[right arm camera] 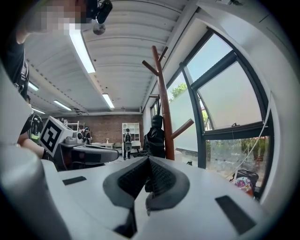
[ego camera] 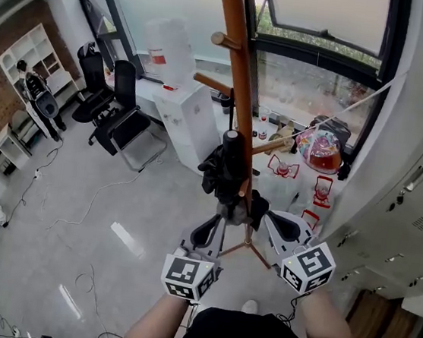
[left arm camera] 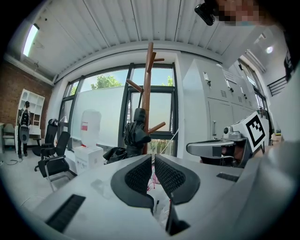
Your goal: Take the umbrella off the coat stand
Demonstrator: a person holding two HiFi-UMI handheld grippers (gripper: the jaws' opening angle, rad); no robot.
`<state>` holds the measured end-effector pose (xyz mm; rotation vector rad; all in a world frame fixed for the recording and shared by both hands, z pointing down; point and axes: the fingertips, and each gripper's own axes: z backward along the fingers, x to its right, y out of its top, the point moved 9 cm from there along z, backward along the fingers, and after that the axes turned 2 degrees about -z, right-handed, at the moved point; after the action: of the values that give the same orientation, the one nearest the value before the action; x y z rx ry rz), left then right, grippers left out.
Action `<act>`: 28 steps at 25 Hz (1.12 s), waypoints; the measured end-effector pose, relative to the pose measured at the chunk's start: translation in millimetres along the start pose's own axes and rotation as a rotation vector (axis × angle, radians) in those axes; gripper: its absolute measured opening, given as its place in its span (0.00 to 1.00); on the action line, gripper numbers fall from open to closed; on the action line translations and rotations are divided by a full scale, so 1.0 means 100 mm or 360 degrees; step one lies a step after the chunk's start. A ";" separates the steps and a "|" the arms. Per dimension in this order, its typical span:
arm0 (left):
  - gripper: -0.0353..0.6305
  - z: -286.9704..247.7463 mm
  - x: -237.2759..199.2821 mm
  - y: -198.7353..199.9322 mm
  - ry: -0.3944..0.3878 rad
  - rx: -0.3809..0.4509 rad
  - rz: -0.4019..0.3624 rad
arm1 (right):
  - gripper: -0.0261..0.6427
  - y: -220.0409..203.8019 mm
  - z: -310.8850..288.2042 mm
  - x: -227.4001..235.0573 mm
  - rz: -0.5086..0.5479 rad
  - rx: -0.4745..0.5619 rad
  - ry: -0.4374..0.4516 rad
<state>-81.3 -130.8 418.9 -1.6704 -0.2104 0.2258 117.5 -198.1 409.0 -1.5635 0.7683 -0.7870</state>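
Looking steeply down on a brown wooden coat stand [ego camera: 236, 60] running up the middle of the head view. Found the black umbrella [ego camera: 225, 166] folded up and hanging tight against the coat stand by the lower pegs, pretty much dead centre of that view.

Got the left gripper [ego camera: 216, 222] at 6 o'clock from the umbrella and the right gripper [ego camera: 270, 219] at roughly 4 o'clock. Both aimed at the coat stand, not touching it as far as the gripper views go.

Checked the left gripper view: tongs [left arm camera: 153, 157] pulled in to a thin slit with nothing pinched in there. Shows the umbrella [left arm camera: 136, 133] up ahead at 12 o'clock on the coat stand [left arm camera: 148, 89], plus the right gripper [left arm camera: 211, 148] off at 3 o'clock.

Same deal in the right gripper view: tongs [right arm camera: 149, 160] pressed together at the tips, empty, umbrella [right arm camera: 156, 138] at 12 o'clock, just left of the coat stand [right arm camera: 165, 108].

Around the coat stand in the head view: white water dispenser [ego camera: 187, 119] at 10 o'clock, black office chairs [ego camera: 119, 107] at 9 o'clock, grey lockers [ego camera: 412, 220] at 3 o'clock, colourful bag [ego camera: 317, 148] at 2 o'clock by the window.
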 end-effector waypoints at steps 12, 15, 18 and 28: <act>0.09 -0.32 -0.13 0.02 0.0015 -0.0034 -0.0014 | 0.12 -0.02 -0.04 0.23 -0.0028 -0.0002 -0.0024; 0.15 -0.42 -0.18 0.03 0.0004 -0.0043 -0.0028 | 0.12 -0.03 -0.10 0.27 -0.0038 0.0001 -0.0038; 0.21 -0.53 -0.27 0.05 -0.0016 -0.0054 -0.0037 | 0.12 -0.03 -0.18 0.30 -0.0046 0.0004 -0.0054; 0.46 -0.95 -0.55 0.09 -0.0105 -0.0116 -0.0134 | 0.12 -0.02 -0.33 0.39 -0.0066 -0.0006 -0.0148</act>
<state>-109.1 -237.3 421.3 -1.7234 -0.3415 0.2120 112.2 -248.2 417.2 -1.6123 0.6719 -0.7379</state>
